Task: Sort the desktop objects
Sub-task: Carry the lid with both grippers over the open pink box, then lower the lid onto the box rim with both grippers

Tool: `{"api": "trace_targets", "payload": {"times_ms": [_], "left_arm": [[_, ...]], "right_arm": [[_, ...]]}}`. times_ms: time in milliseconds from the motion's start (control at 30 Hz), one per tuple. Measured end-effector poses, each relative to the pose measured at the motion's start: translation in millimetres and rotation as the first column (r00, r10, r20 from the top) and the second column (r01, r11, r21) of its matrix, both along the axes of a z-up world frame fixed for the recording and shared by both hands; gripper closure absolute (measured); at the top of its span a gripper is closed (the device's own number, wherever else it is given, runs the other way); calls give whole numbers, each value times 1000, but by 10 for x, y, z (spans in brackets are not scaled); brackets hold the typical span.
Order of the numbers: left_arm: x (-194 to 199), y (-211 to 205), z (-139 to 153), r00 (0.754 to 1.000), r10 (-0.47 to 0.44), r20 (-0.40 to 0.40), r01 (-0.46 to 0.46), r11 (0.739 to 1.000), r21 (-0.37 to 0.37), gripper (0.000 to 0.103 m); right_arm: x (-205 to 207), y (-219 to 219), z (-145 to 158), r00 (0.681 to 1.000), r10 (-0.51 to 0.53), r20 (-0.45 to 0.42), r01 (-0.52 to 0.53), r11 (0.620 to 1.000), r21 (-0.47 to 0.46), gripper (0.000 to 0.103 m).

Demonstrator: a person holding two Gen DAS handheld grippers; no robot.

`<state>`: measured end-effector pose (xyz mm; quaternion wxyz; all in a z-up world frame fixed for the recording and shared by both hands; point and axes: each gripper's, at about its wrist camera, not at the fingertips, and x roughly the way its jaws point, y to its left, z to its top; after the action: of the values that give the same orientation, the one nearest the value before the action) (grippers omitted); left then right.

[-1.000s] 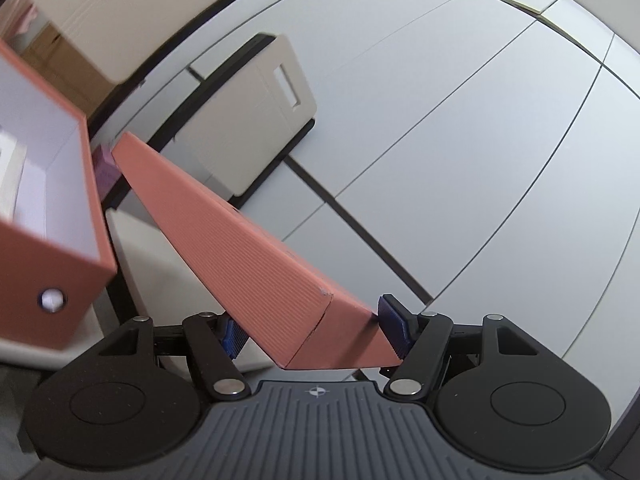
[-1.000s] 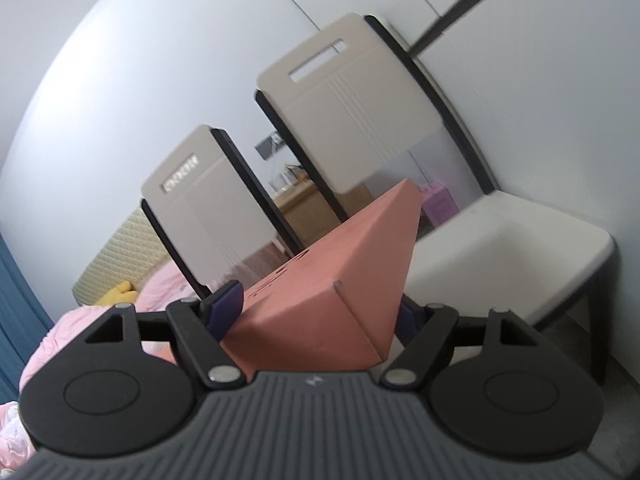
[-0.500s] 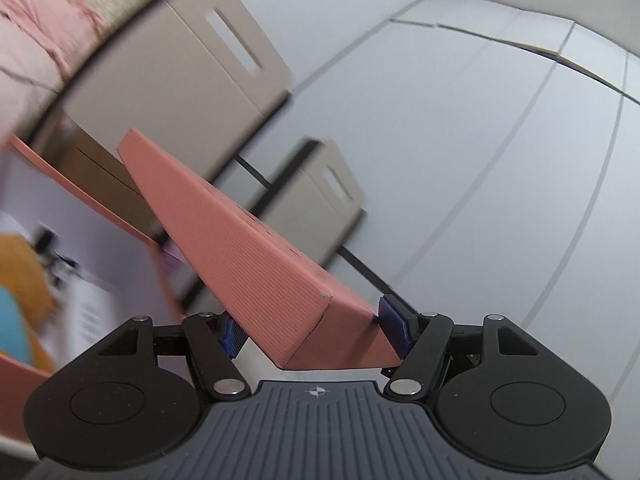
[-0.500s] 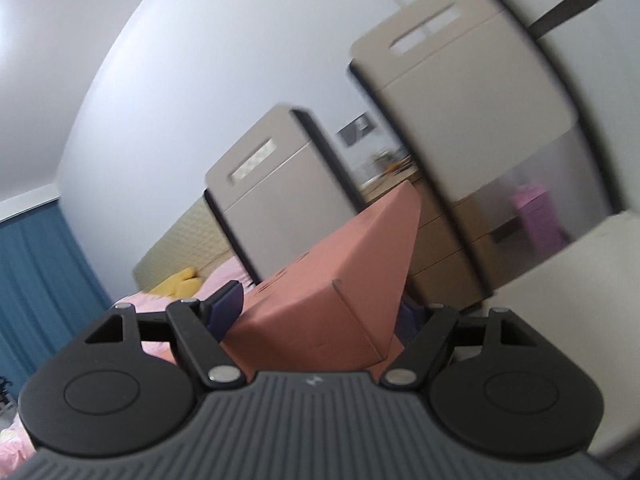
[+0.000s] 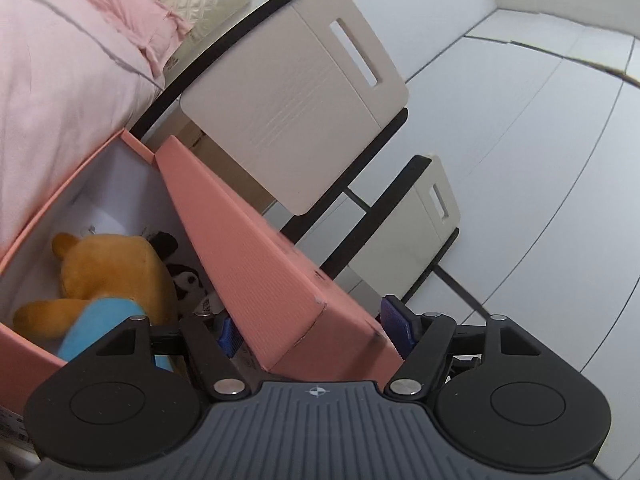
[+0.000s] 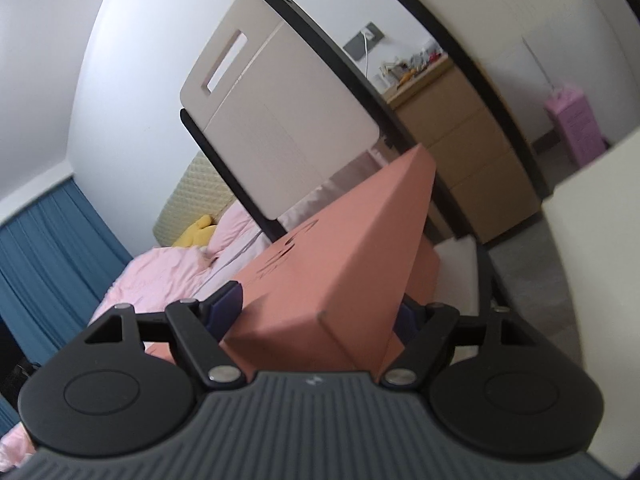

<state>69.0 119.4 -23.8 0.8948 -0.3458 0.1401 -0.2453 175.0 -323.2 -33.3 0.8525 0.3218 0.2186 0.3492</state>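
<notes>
A salmon-pink box lid [image 5: 260,272] hangs tilted between both grippers. My left gripper [image 5: 312,330] grips one corner of it; its jaws are opening a little, but the blue pads still touch the lid. My right gripper [image 6: 316,312] is shut on another corner of the lid [image 6: 340,272]. Just below and left of the lid, the matching open box [image 5: 60,196] holds a yellow plush bear [image 5: 108,272] in blue and a small black-and-white plush [image 5: 186,276]. Part of the box wall [image 6: 426,276] shows under the lid in the right wrist view.
Two beige chairs with black frames [image 5: 288,100] [image 5: 416,232] stand close behind the box. A bed with a pink duvet [image 5: 60,60] lies to the left. A wooden drawer unit [image 6: 472,152], a blue curtain [image 6: 48,248] and a white surface [image 6: 600,280] surround the spot.
Both views have swung round with the lid still held. The open box with the plush toys has come into full view under the lid's left side, and the chairs look nearer.
</notes>
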Motion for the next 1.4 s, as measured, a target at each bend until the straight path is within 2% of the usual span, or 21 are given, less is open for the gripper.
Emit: {"api": "trace_targets", "payload": {"times_ms": [100,200,333,367,400,433,533,600,700,833,967,1067,1133,1200,1267,1333,1400], "left_arm": [[-98,-153,82,998,64,15,-65,990,122,25],[-142,-194,159,994,109,-4,-107,978,181,22],[-225,-261,275,973,229,-9,-215,926,309,14],[-244,-272,293,965,261,-1,-245,909,338,14],[-272,-299,313,951,308,26,-295,879,375,13],[-299,-325,332,934,353,56,-344,844,411,10],[-378,-399,386,872,466,150,-474,728,495,10],[-395,-396,360,884,438,165,-462,756,463,10],[-429,-464,335,870,443,216,-491,745,452,10],[-468,-555,328,860,452,236,-509,741,437,10],[-509,-737,303,829,477,293,-559,685,468,10],[-496,-836,271,817,486,309,-575,657,488,10],[-496,-882,248,817,482,317,-576,654,490,10],[-504,-920,236,813,476,336,-582,651,487,10],[-497,-926,246,816,458,352,-577,671,466,10],[-464,-910,266,829,434,351,-556,706,439,10],[-403,-895,292,843,411,347,-532,733,424,10]], "right_arm": [[39,-31,-86,999,18,-37,-17,1000,17,25],[69,-12,-139,996,34,-77,-32,999,18,24],[101,43,-213,990,67,-125,-64,998,29,24],[105,58,-236,987,77,-138,-73,997,32,24],[112,71,-264,985,82,-152,-78,996,36,25],[105,74,-268,986,75,-150,-70,997,38,25],[87,65,-261,987,66,-143,-62,998,33,25],[73,62,-259,988,63,-140,-60,998,25,25],[46,61,-250,990,50,-132,-49,999,11,23],[1,113,-206,995,-6,-98,1,999,-52,15],[-58,143,-182,997,-42,-72,35,995,-94,12],[-112,134,-149,996,-76,-47,69,989,-130,12],[-166,106,-107,992,-123,-12,120,980,-161,12],[-219,49,-74,985,-173,17,174,974,-145,12],[-237,21,-71,980,-198,19,199,973,-116,13],[-227,33,-93,977,-215,-4,214,971,-105,18],[-209,67,-116,973,-230,-24,226,968,-111,29]]}}
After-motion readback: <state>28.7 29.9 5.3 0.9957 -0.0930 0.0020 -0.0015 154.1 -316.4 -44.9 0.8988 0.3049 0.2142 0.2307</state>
